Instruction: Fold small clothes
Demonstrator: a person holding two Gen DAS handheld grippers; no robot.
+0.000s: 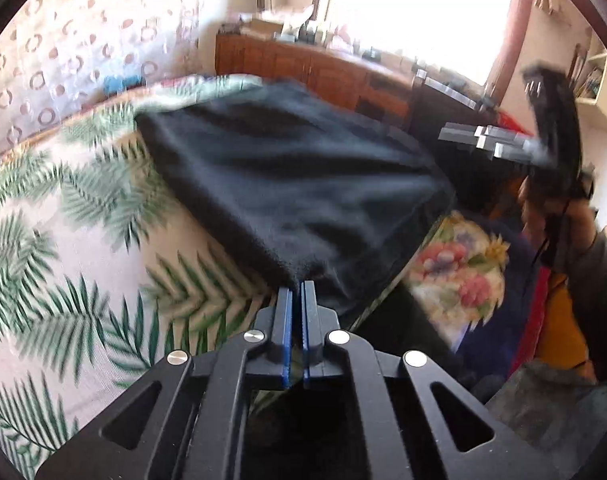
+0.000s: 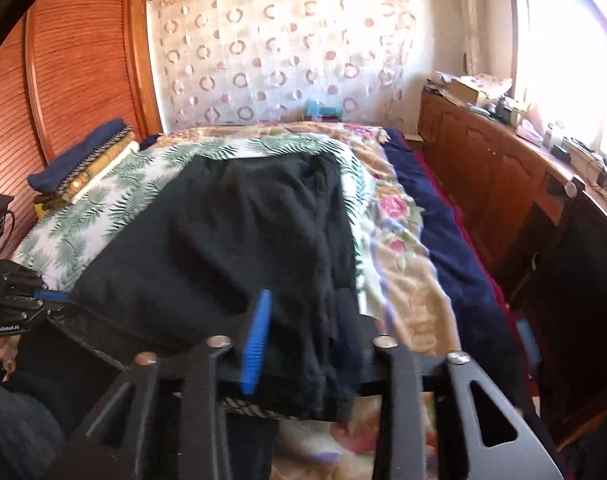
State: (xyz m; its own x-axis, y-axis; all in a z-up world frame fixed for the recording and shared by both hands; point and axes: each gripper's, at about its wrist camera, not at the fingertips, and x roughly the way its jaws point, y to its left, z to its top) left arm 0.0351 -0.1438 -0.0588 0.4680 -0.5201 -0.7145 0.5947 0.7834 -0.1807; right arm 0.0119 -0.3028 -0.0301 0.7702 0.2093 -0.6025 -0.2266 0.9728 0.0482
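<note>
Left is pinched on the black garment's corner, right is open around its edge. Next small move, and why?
Probably close the right gripper on the near edge of the black garment. Its jaws stand open with cloth lying between them, while the left gripper already pinches the other near corner. The garment lies spread on the leaf-print sheet, so both corners likely need holding before any fold.

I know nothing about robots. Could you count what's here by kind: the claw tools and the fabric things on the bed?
Grippers: 2 (left gripper, right gripper)
Black garment: 1
Fern-print sheet: 1
Floral blanket: 1
Pile of folded cloth: 1
Total: 6
</note>
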